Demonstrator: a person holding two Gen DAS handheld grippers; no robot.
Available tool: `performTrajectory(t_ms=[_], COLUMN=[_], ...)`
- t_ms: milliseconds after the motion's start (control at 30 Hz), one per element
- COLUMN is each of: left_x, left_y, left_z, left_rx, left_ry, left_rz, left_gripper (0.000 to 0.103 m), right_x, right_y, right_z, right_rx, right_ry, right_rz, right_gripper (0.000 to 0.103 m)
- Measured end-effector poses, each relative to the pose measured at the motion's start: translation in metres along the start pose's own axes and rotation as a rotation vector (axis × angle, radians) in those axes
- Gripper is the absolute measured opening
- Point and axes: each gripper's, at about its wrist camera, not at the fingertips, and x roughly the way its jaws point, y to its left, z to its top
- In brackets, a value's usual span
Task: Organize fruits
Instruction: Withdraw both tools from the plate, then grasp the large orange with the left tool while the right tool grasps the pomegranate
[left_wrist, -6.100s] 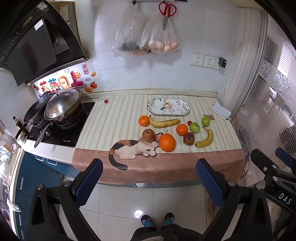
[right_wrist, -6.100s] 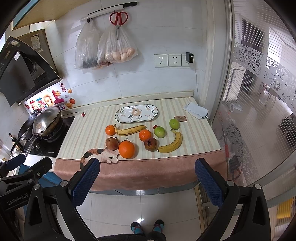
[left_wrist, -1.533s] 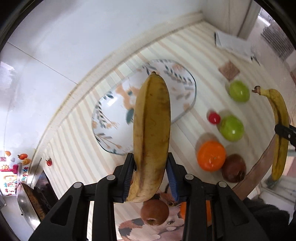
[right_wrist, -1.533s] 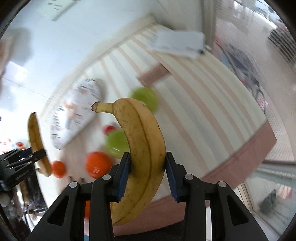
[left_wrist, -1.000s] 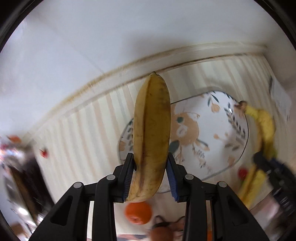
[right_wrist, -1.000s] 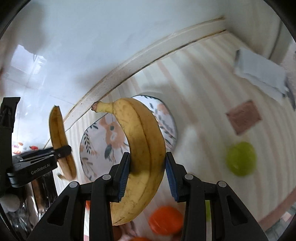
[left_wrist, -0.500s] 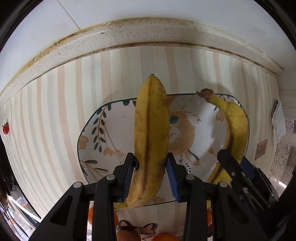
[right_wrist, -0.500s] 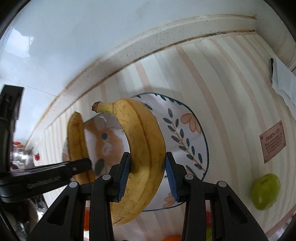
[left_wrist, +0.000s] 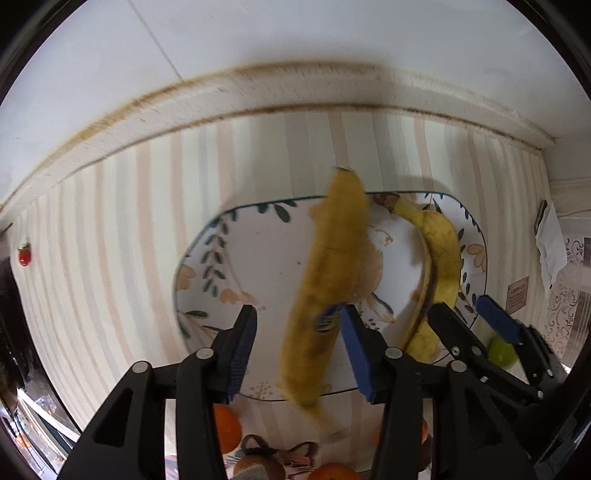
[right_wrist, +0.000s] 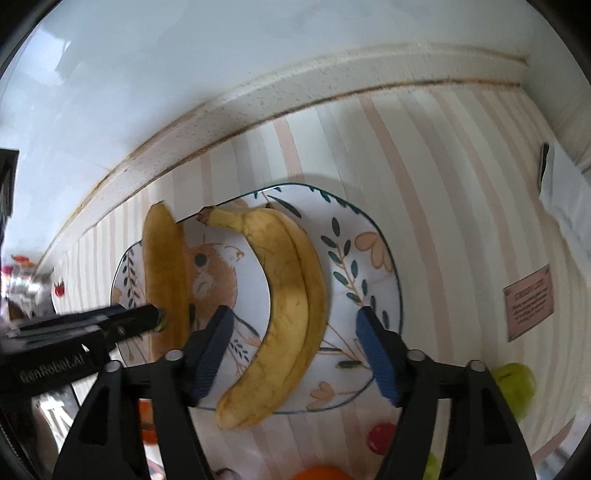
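A patterned oval plate (left_wrist: 258, 266) (right_wrist: 373, 258) lies on the striped mat near the back wall. My left gripper (left_wrist: 295, 328) is open above it; a blurred banana (left_wrist: 332, 280) is between its jaws, leaning towards the right pad, loose over the plate. My right gripper (right_wrist: 291, 332) is open; a curved banana (right_wrist: 288, 306) lies on the plate between its jaws, touching neither pad. The left banana (right_wrist: 164, 266) also shows in the right wrist view at the plate's left side. The right banana (left_wrist: 439, 258) shows in the left wrist view.
Oranges (left_wrist: 225, 424) and a brown fruit (left_wrist: 255, 469) lie in front of the plate. A green apple (right_wrist: 517, 384), a small red fruit (right_wrist: 380, 437) and an orange (right_wrist: 317, 472) lie to the right front. A brown card (right_wrist: 528, 302) and white paper (right_wrist: 569, 195) lie at the right.
Both grippers have opened. The right banana now lies on the plate. The left banana has come free of the pads and is tipping, blurred.
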Motion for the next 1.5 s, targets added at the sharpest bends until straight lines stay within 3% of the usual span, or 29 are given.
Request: performTrajectory(t_ms=[33, 100, 200, 267, 500, 633, 1033, 1333, 1500], left_x=[-0.004, -0.010, -0.020, -0.025, -0.048, -0.071, -0.134, -0.159, -0.150], left_y=[0.003, 0.007, 0.016, 0.020, 0.041, 0.035, 0.021, 0.008, 0.004], left_z=[-0.003, -0.010, -0.024, -0.036, -0.076, -0.099, -0.165, -0.208, -0.222], left_rx=[0.001, -0.005, -0.018, -0.028, -0.084, -0.074, -0.059, -0.055, -0.060], left_ry=[-0.013, -0.040, -0.084, -0.110, -0.194, -0.273, -0.426, -0.489, -0.466], left_rz=[0.003, 0.018, 0.037, 0.040, 0.019, 0.051, 0.050, 0.029, 0.022], left_gripper=[0.064, 0.078, 0.081, 0.092, 0.092, 0.092, 0.092, 0.092, 0.092], right_x=[-0.004, -0.010, -0.020, -0.029, -0.061, -0.088, -0.174, -0.225, -0.220], right_y=[0.000, -0.001, 0.000, 0.001, 0.017, 0.022, 0.024, 0.015, 0.000], right_z=[-0.001, -0.004, -0.011, -0.016, -0.041, -0.058, -0.114, -0.149, -0.164], right_rx=[-0.014, -0.038, -0.074, -0.099, -0.164, -0.185, -0.196, -0.186, -0.165], right_ry=[0.002, 0.008, 0.003, -0.007, -0.070, -0.117, -0.258, -0.338, -0.292], right_rz=[-0.002, -0.007, -0.025, -0.032, -0.043, -0.045, -0.004, 0.059, 0.089], right_gripper=[0.079, 0.088, 0.091, 0.093, 0.094, 0.094, 0.094, 0.094, 0.094])
